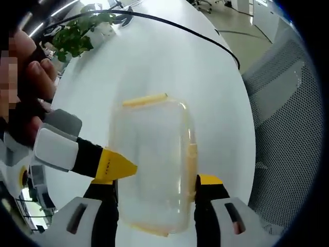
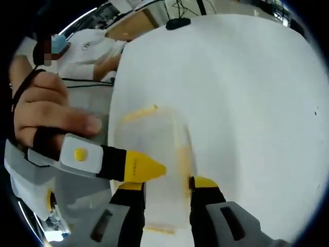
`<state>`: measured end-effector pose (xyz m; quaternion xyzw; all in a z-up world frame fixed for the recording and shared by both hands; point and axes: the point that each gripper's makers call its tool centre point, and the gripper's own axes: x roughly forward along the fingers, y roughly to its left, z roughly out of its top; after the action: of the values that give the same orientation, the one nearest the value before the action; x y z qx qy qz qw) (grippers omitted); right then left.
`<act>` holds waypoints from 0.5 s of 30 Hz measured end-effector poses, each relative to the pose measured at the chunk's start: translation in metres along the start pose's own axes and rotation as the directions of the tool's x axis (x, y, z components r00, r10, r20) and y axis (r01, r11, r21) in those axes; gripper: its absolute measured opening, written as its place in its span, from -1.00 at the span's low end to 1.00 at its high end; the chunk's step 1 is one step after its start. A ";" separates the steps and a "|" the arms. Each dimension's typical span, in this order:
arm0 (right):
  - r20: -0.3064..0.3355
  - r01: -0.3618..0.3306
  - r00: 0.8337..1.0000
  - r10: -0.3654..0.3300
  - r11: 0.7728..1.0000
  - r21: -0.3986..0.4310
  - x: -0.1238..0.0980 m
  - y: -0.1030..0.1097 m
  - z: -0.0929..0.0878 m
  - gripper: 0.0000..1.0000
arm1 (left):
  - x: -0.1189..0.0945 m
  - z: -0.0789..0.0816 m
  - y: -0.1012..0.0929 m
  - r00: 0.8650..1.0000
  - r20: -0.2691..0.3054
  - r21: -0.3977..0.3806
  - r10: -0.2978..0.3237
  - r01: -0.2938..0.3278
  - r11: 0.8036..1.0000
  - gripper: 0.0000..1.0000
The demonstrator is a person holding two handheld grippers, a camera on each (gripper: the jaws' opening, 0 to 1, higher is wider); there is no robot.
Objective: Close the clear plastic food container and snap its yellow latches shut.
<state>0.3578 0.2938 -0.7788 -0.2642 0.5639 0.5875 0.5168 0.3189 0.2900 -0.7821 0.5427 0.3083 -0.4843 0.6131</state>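
- White table [image 1: 169, 56], clear container [image 1: 151, 159] lying flat mid-table, lid apparently on.
- Left gripper [image 1: 157, 188] released, jaws straddling container; right gripper [image 2: 167, 188] likewise spread around it.
- Yellow latches [image 1: 191, 159] along edges: press each squarely, steady opposite side.

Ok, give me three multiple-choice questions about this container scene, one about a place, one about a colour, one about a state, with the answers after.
1. Where does the clear container sit?
A. on the white table
B. on a chair
C. on the floor

2. What colour are the container's latches?
A. blue
B. yellow
C. red

3. How does the left gripper stand to the container?
A. far above it
B. turned away from it
C. jaws on either side of it

Answers: A, white tabletop surrounds it; B, yellow strips line its edges; C, one jaw shows at each long side.
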 end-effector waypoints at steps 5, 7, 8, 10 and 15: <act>-0.028 -0.007 1.000 0.007 1.000 0.020 0.002 0.000 0.000 -0.38 | 0.004 -0.003 0.001 0.999 -0.038 0.012 0.012 -0.012 1.000 0.17; -0.046 -0.009 0.999 0.011 0.999 0.043 0.002 -0.001 -0.001 -0.38 | 0.004 -0.004 0.001 0.999 -0.047 0.027 0.012 -0.011 1.000 0.19; -0.051 -0.007 0.999 0.009 1.000 0.030 0.003 -0.002 0.000 -0.37 | 0.002 -0.004 0.001 0.999 -0.044 0.028 0.010 -0.009 1.000 0.20; -0.058 -0.011 0.998 0.013 1.000 0.025 0.003 0.000 -0.001 -0.35 | 0.001 -0.005 -0.001 0.999 -0.031 0.040 0.003 -0.002 0.999 0.20; -0.043 -0.010 0.999 0.011 0.999 0.031 0.002 0.001 -0.001 -0.33 | 0.002 -0.003 -0.003 0.999 -0.036 0.044 0.007 -0.005 0.999 0.20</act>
<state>0.3561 0.2934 -0.7805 -0.2661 0.5853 0.5755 0.5054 0.3176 0.2927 -0.7856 0.5657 0.3070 -0.4791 0.5969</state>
